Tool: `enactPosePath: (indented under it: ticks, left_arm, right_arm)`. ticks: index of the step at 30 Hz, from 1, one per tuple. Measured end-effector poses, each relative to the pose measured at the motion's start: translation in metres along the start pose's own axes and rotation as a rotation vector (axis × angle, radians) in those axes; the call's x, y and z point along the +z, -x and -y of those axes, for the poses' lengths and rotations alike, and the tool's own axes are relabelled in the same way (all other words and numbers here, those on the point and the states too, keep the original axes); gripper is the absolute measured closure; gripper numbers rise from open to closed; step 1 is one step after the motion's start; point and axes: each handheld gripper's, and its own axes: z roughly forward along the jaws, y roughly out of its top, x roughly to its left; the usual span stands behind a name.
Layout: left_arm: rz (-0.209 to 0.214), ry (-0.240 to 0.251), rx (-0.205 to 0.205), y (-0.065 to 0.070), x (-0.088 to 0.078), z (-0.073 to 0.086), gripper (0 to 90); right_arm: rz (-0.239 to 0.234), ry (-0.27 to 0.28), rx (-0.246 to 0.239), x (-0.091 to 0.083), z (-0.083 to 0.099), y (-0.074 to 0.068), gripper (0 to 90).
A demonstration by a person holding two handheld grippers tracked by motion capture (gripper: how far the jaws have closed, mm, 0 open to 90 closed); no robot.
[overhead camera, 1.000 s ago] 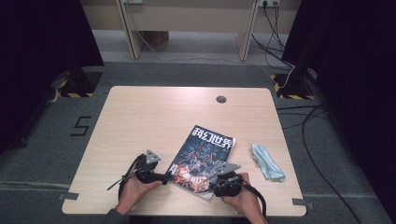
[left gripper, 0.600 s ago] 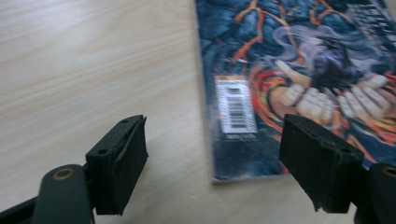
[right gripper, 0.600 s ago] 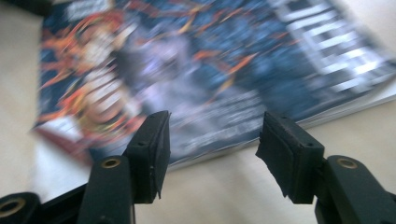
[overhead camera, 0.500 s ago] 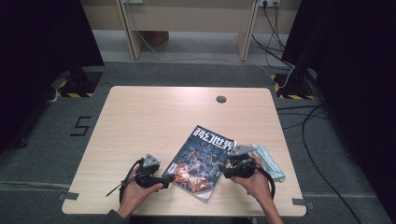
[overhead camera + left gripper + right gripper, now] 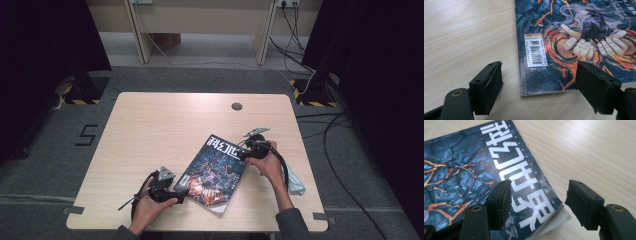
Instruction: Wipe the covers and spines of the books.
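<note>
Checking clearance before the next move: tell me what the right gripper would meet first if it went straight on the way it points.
Probably the magazine: the right gripper, jaws open, straddles its curled title corner, so the cover lies directly ahead. Depth is unclear.

We hold the left gripper (image 5: 181,192) low at the near left, our left hand (image 5: 150,202) wrapped around its body, forearm coming in from the bottom edge; its jaws stand wide apart, pointing to the right. Our right hand (image 5: 267,160) carries the right gripper (image 5: 240,155) farther out, aimed left, jaws just opening, clamping nothing.
</note>
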Motion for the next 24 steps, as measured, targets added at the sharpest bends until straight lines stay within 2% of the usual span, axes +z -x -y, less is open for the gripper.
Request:
enactPosePath:
  ticks: [4, 6, 12, 14, 17, 19, 24]
  left_arm:
    - [-0.01, 0.002, -0.007, -0.005, 0.0, -0.001, 21.7]
    - [-0.018, 0.004, -0.014, -0.009, 0.0, -0.001, 21.8]
    - [-0.073, 0.009, -0.001, -0.016, 0.0, -0.005, 21.7]
    - [-0.083, 0.017, -0.02, -0.018, 0.001, -0.006, 21.7]
    - [-0.092, 0.013, -0.02, -0.021, 0.001, -0.007, 22.0]
    - [-0.101, 0.015, -0.02, -0.022, 0.002, -0.009, 22.1]
    - [-0.112, 0.023, -0.033, -0.026, 0.005, -0.011, 22.2]
  right_arm:
    - [-0.023, -0.066, 0.022, 0.014, 0.004, 0.004, 36.3]
    - [-0.037, -0.049, 0.027, 0.013, 0.007, 0.007, 36.3]
    - [-0.021, -0.058, 0.018, -0.002, 0.026, -0.003, 35.6]
    - [-0.016, -0.059, 0.009, -0.01, 0.034, -0.007, 35.6]
    - [-0.018, -0.051, 0.02, -0.02, 0.049, -0.014, 35.4]
    - [-0.024, -0.062, 0.006, -0.027, 0.056, -0.016, 35.4]
    - [-0.013, -0.059, 0.028, -0.04, 0.073, -0.029, 35.0]
